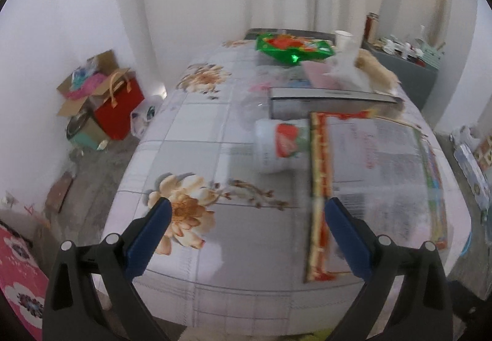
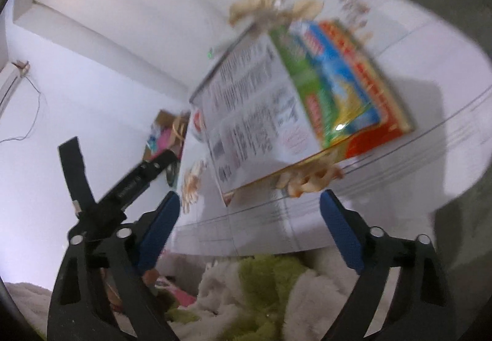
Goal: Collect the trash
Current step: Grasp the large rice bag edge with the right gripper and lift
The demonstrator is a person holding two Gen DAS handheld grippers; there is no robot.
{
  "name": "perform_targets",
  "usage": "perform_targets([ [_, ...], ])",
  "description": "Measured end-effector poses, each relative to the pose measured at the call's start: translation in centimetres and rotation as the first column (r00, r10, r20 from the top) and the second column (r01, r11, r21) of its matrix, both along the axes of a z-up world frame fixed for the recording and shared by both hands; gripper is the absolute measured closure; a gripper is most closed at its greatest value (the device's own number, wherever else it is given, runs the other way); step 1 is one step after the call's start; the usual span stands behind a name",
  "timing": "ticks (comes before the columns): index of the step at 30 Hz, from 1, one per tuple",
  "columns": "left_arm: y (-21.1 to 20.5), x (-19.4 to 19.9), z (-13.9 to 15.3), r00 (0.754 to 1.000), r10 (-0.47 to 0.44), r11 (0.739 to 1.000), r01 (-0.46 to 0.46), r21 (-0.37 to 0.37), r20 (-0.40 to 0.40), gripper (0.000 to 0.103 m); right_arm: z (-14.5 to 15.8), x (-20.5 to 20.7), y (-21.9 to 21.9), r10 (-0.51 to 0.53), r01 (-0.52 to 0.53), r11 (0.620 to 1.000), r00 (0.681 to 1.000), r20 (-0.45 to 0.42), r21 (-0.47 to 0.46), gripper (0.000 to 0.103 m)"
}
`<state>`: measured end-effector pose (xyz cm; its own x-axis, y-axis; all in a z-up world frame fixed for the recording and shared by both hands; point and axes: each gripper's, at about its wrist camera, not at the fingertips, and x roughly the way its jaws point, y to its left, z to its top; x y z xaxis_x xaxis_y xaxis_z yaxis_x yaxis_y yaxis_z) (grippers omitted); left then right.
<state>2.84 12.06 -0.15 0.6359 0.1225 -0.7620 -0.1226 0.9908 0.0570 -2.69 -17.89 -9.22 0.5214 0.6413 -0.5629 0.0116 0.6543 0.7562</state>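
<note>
Left gripper [image 1: 246, 215] fingers apart over table [image 1: 196, 132]. Right gripper [image 2: 247, 207] fingers apart, empty. Flat box [image 1: 378, 169] beside cup [image 1: 278, 146], apparently touching.

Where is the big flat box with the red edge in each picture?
Left wrist: the flat box lies on the table's right half, just ahead of the right finger.
Right wrist: the same flat box fills the centre, tilted because the camera is tilted.
Shared landmark: the red bag with tan handles by the wall.
</note>
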Motion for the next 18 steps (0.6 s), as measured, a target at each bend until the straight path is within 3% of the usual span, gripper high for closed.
perform_targets([
  [8, 2.3, 1.8, -1.4, 0.999, -0.011, 0.996, 0.008, -0.084, -0.033, 0.005, -3.5, 2.4, 1.3, -0.078, 0.091, 0.988, 0.991, -0.105, 0.123, 0.026],
  [10, 2.6, 2.1, -1.5, 0.999, -0.018, 0.996, 0.015, -0.088, -0.031, 0.005, -4.0, 2.2, 1.2, -0.102, 0.121, 0.970, 0.990, -0.098, 0.211, 0.027],
  [18, 3.1, 2.8, -2.0, 0.999, -0.034, 0.993, 0.029, -0.114, -0.040, 0.005, -5.9, 2.0, 0.9, -0.177, 0.221, 0.899, 0.973, -0.149, 0.377, 0.037],
])
